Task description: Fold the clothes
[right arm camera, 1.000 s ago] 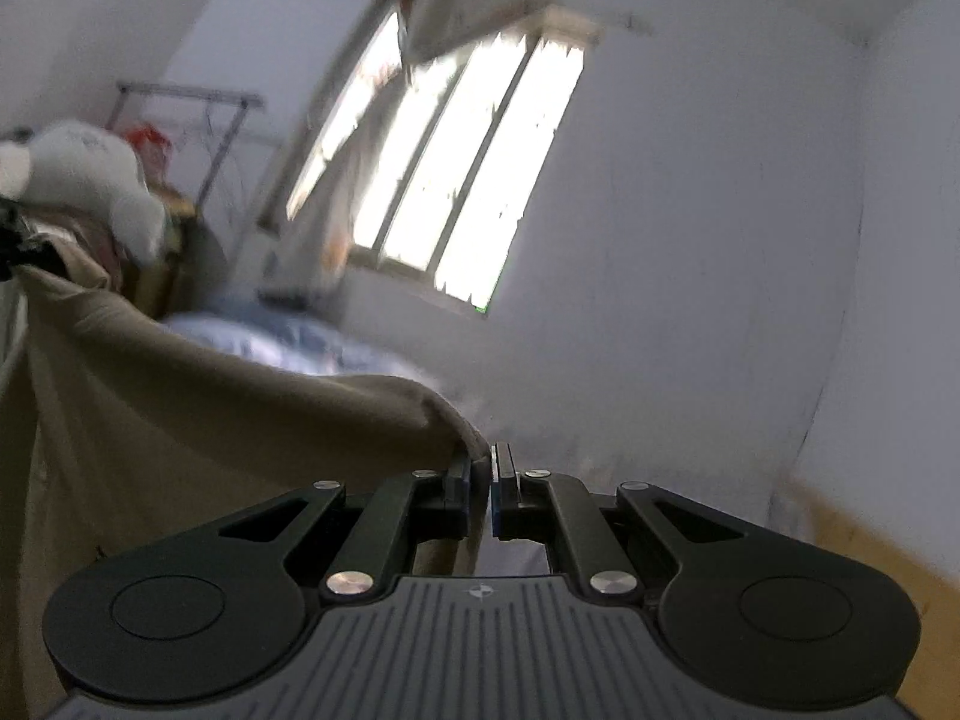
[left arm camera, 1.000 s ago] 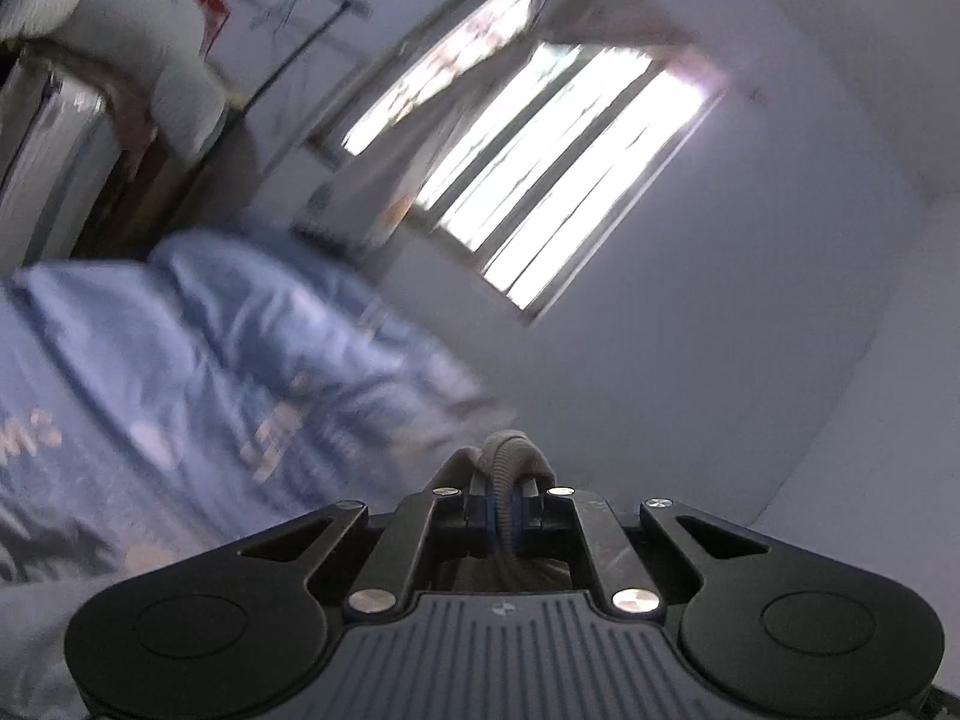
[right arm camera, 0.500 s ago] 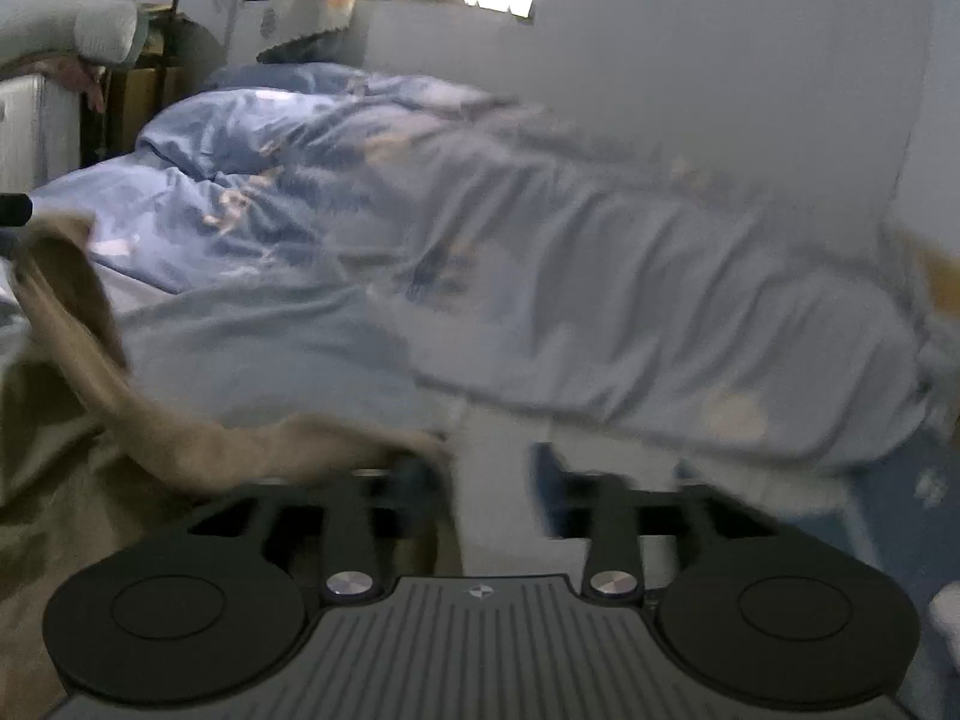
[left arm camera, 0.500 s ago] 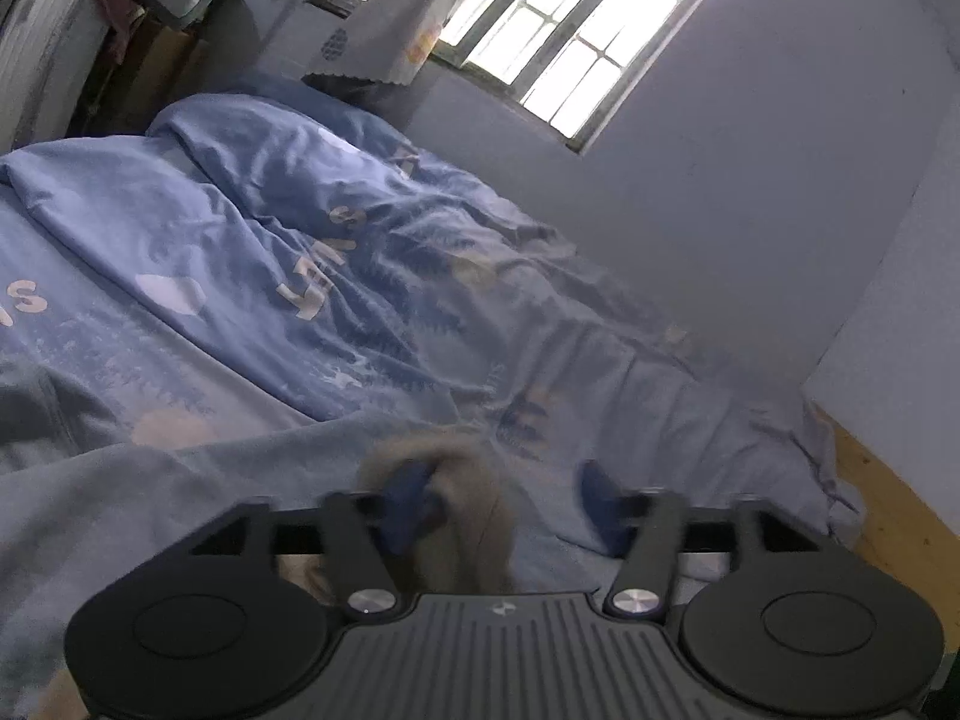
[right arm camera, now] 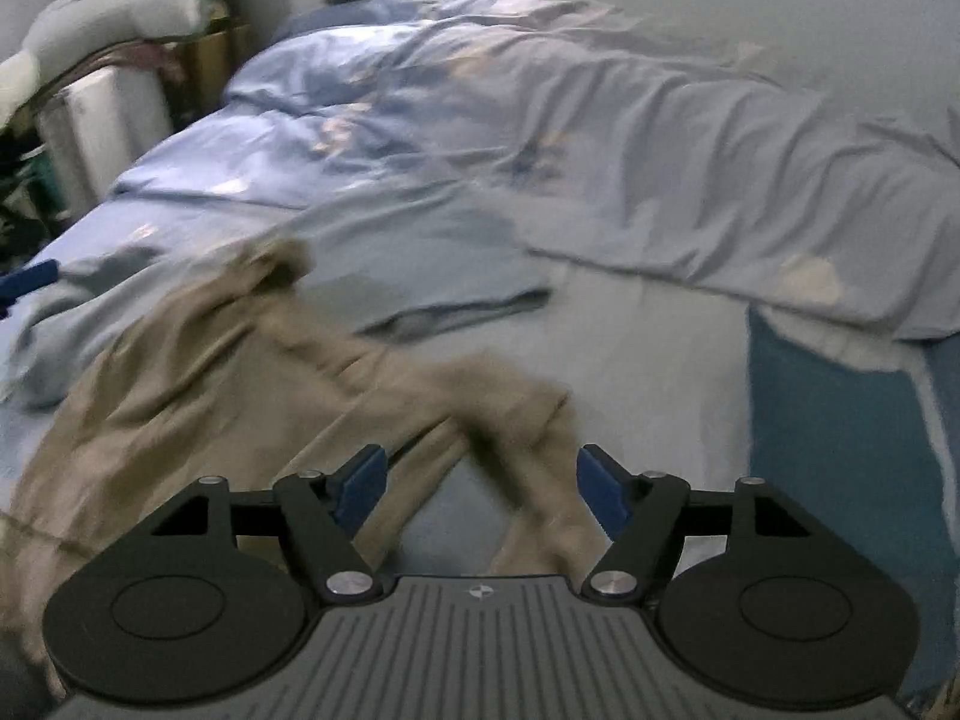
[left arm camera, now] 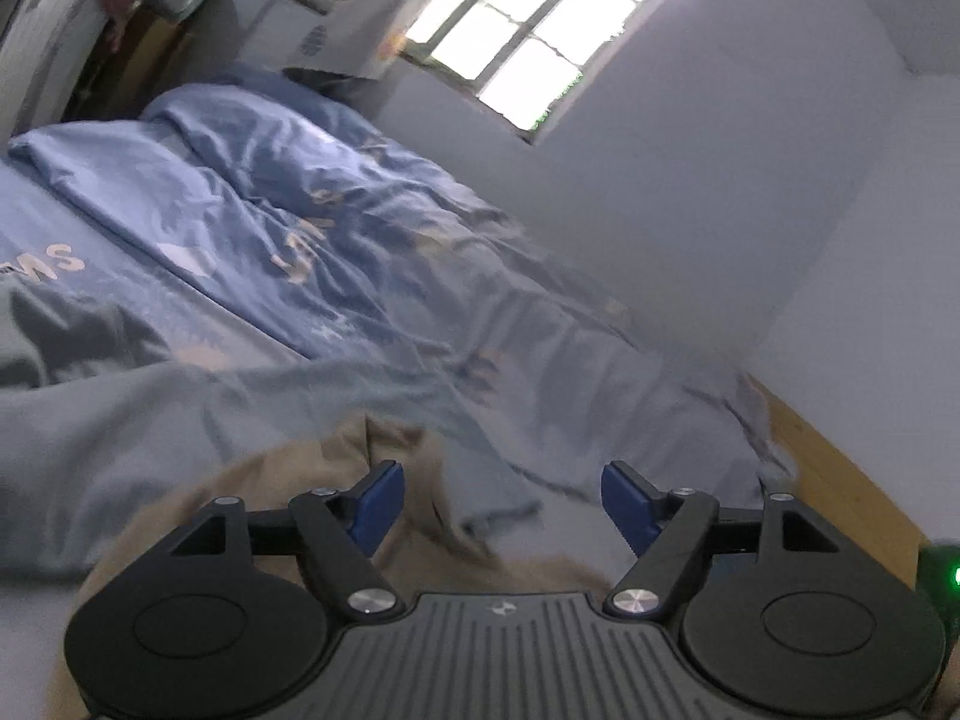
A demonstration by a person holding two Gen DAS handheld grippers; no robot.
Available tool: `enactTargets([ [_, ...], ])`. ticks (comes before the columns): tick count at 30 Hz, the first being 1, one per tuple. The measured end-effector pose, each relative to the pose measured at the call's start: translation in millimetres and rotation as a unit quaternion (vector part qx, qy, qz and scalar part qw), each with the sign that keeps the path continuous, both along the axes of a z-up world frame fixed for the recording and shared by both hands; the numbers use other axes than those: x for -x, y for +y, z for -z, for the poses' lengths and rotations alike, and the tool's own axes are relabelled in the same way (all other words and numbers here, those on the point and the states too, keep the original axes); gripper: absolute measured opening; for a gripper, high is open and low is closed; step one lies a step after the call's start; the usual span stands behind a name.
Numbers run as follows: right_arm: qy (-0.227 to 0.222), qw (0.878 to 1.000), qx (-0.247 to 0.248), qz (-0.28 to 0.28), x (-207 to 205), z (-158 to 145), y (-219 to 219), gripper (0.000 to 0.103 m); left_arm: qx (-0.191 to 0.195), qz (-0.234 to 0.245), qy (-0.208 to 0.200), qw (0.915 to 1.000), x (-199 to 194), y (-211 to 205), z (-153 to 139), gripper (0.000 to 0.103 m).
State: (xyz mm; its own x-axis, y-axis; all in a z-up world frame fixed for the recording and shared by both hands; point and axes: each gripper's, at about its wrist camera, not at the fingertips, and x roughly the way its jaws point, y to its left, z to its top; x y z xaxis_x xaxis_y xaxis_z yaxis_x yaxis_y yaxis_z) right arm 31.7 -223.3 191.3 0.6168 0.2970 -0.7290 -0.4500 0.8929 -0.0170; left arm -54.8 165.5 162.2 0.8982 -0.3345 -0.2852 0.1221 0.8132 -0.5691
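Both claws, left claw and right claw, just opened wide, empty; tan garment lies crumpled on bed, lower left; folding barely begun.

a bed with a rumpled blue duvet stands by pale walls; a barred window glows bright

Pale letters "SW" readable on blue bed sheet; other duvet lettering too blurred.
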Motion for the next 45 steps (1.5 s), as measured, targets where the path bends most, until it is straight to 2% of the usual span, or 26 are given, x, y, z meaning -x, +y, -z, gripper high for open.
enactTargets([
  [3,-0.004,1.0,-0.007,-0.006,54,-10,-6,0.072,-0.022,0.003,-0.03,0.9993,47,-4,-13,0.072],
  [5,-0.024,0.999,-0.025,-0.01,99,-31,-15,0.072,-0.029,-0.002,-0.051,0.9983,75,0,-31,0.072],
  [8,-0.054,0.997,-0.049,-0.016,160,-67,-31,0.072,-0.024,-0.009,-0.086,0.996,112,11,-61,0.074],
  [12,-0.095,0.995,-0.031,-0.016,232,-102,-47,0.072,-0.01,0.01,-0.099,0.9949,145,13,-83,0.077],
  [17,-0.106,0.994,0.0,0.036,276,-109,-77,0.072,0.006,0.039,-0.089,0.9953,174,-2,-83,0.078],
  [19,-0.107,0.992,-0.003,0.071,287,-112,-94,0.072,0.011,0.048,-0.076,0.9959,183,-10,-80,0.078],
  [21,-0.121,0.989,-0.01,0.089,303,-120,-108,0.072,0.008,0.058,-0.083,0.9948,194,-15,-84,0.078],
  [27,-0.166,0.981,-0.045,0.095,347,-150,-130,0.072,0.012,0.062,-0.102,0.9928,224,-10,-106,0.079],
  [31,-0.14,0.983,-0.101,0.07,346,-127,-110,0.072,0.022,0.066,-0.105,0.992,239,-12,-112,0.082],
  [34,-0.074,0.989,-0.122,0.025,330,-73,-63,0.071,0.011,0.073,-0.101,0.9921,242,-23,-106,0.082],
  [38,0.013,0.994,-0.098,-0.04,302,10,7,0.057,0.012,0.08,-0.091,0.9925,244,-34,-97,0.082],
  [40,0.041,0.995,-0.076,-0.057,287,45,35,0.057,0.015,0.081,-0.089,0.9926,247,-36,-93,0.082],
  [43,0.074,0.994,-0.053,-0.063,265,87,58,0.056,0.023,0.081,-0.086,0.9927,251,-36,-89,0.082],
  [45,0.088,0.994,-0.038,-0.056,253,110,67,0.049,0.025,0.08,-0.085,0.9929,253,-36,-86,0.082],
])
